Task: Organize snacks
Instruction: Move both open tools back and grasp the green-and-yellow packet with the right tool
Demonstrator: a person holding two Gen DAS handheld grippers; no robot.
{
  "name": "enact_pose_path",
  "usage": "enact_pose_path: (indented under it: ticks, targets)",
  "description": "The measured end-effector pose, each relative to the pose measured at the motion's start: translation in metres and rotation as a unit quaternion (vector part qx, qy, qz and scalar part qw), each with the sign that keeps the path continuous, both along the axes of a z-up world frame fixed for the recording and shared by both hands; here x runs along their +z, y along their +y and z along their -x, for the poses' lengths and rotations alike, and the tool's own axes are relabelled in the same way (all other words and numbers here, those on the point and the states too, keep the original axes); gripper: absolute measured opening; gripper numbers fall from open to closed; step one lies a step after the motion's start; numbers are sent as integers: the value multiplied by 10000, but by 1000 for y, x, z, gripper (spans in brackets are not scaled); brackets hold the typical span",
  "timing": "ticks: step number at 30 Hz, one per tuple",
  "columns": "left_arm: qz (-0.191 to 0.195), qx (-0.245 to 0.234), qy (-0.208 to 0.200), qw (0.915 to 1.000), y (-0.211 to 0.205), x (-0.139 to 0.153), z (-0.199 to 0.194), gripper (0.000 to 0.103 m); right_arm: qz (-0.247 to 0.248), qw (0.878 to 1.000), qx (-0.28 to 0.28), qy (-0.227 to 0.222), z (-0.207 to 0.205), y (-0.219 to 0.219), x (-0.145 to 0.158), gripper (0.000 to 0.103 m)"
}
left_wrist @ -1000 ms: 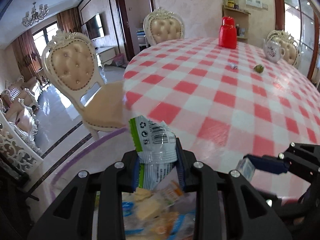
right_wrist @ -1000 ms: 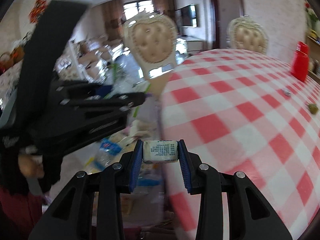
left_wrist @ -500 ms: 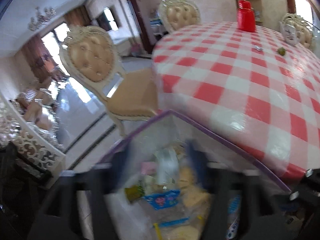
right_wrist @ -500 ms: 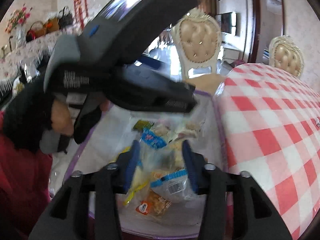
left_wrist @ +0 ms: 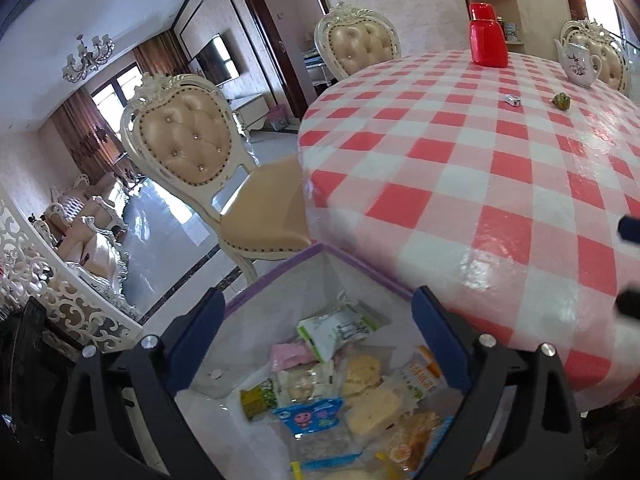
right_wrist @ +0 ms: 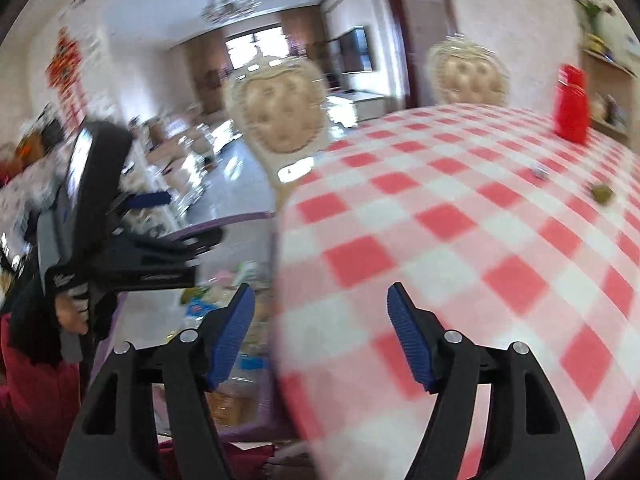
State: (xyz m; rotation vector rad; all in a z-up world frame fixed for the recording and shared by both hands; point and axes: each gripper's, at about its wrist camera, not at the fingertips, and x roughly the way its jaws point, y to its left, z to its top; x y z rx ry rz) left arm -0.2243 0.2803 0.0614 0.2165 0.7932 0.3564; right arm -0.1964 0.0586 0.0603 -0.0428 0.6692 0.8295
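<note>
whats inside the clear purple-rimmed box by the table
The box holds a pile of wrapped snacks: a green-and-white packet on top, a pink one, a blue cartoon packet, yellow cakes. Whatever lies under the pile is covered.

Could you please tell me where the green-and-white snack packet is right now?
In the left wrist view, the green-and-white snack packet lies on top of the other snacks inside the purple-rimmed bin, beside the checked table.

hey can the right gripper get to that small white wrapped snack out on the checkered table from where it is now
Probably yes. The right gripper stands open and empty over the near edge of the table. The small white wrapped snack lies in the open far across the cloth, with nothing between. It would take a long reach.
</note>
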Motion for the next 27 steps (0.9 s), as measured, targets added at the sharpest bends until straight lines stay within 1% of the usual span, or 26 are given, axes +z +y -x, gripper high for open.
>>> enact_pose_path:
  ticks: [4,8,11,13,14,17,18,20,21,23,24,25,27]
  targets:
    - [67,-47,60,9999,-10,-5,-8,95,-195,9984,-502,174,-20,-46,-5,72]
    - [137,-189,131,9996,-28,-6,-20,95,-331,9935,-1037,344,-45,-91,-8,76]
    - [88,-330,202,9992,-47,-6,-34,97,-181,9910,-1284,343,-62,-113,-6,81]
    - [106,-499,271,9983,-67,-4,-51,98,-49,9899,-1386,279,-75,-122,-6,86]
    - [157,-616,294,9975,-78,-3,-61,99,23,9891,-1450,239,-83,-129,-5,86]
    - [545,-976,390,9930,-115,1,-99,100,84,9852,-1691,270,-109,-151,-7,87]
    - [729,-1104,405,9904,-127,2,-112,100,106,9839,-1754,320,-118,-156,-9,87]
    - [1251,-1376,475,9814,-157,4,-150,100,201,9806,-1908,409,-138,-170,-12,87]
    - [1385,-1390,474,9794,-168,3,-167,100,235,9794,-1958,437,-145,-176,-13,87]
    - [1693,-1297,370,9763,-186,2,-202,100,252,9778,-2028,467,-156,-186,-15,87]
    - [1773,-1191,312,9764,-191,1,-213,100,250,9760,-2104,493,-164,-195,-17,87]
    - [1943,-973,196,9759,-197,-1,-234,100,209,9739,-2199,524,-170,-203,-20,87]
    - [2242,-702,-24,9720,-207,-4,-266,100,-5,9677,-2435,655,-179,-220,-30,87]
